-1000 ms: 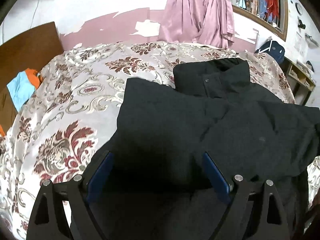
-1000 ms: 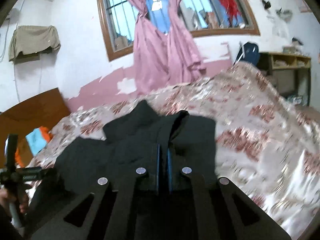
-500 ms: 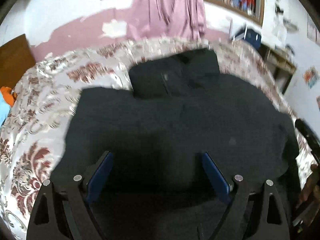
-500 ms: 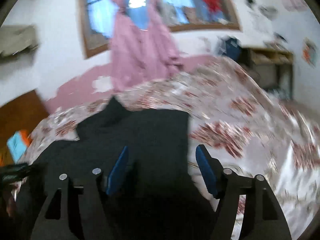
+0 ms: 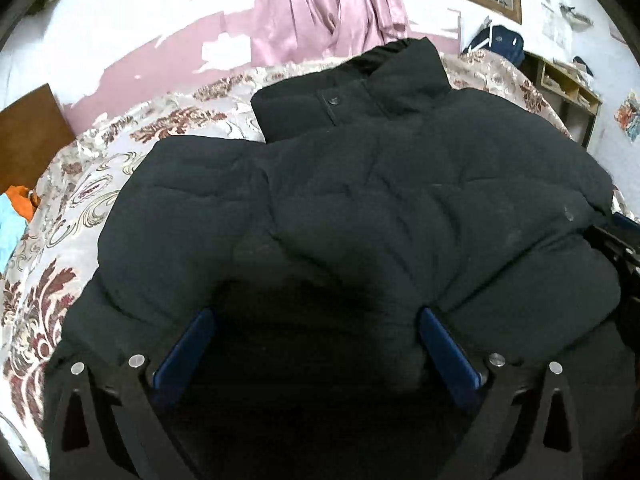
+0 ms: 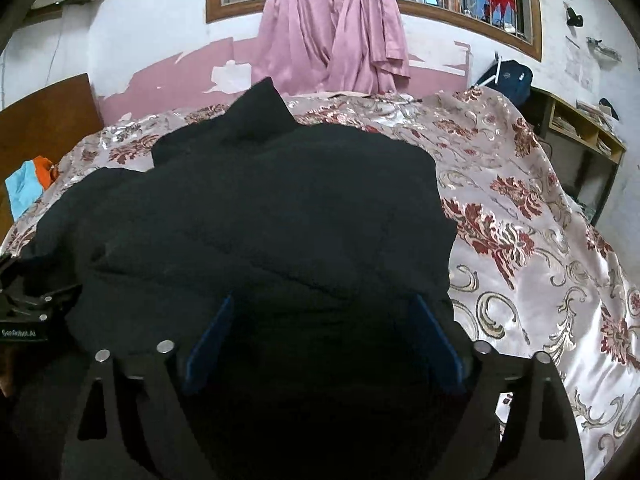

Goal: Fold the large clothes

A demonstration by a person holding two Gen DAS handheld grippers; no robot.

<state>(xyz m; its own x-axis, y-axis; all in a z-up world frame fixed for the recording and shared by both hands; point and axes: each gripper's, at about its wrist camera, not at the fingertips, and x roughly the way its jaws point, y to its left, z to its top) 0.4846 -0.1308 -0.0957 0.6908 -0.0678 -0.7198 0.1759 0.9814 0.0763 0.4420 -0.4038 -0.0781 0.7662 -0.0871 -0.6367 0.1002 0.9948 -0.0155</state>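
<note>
A black puffer jacket (image 5: 400,200) lies spread on the bed with its collar (image 5: 384,72) at the far side. My left gripper (image 5: 316,314) hangs low over the jacket's near part, its jaws opening wide; dark fabric bulges between the blue pads (image 5: 188,344) but they do not press on it. In the right wrist view the jacket (image 6: 260,208) fills the middle. My right gripper (image 6: 322,302) is low over it too, jaws opening, with fabric under and between the pads (image 6: 432,340) and no grip. Each gripper shows at the edge of the other's view.
A floral satin bedspread (image 6: 520,240) covers the bed, bare to the right of the jacket. A wooden headboard (image 6: 44,120) and a blue and orange cloth (image 6: 28,184) are at the left. Pink curtains (image 6: 332,40), a backpack (image 6: 512,80) and a shelf (image 6: 580,140) stand behind.
My right gripper went from shut to wide open and let the jacket go. Both grippers sank closer to the jacket. The left jaws spread a little wider.
</note>
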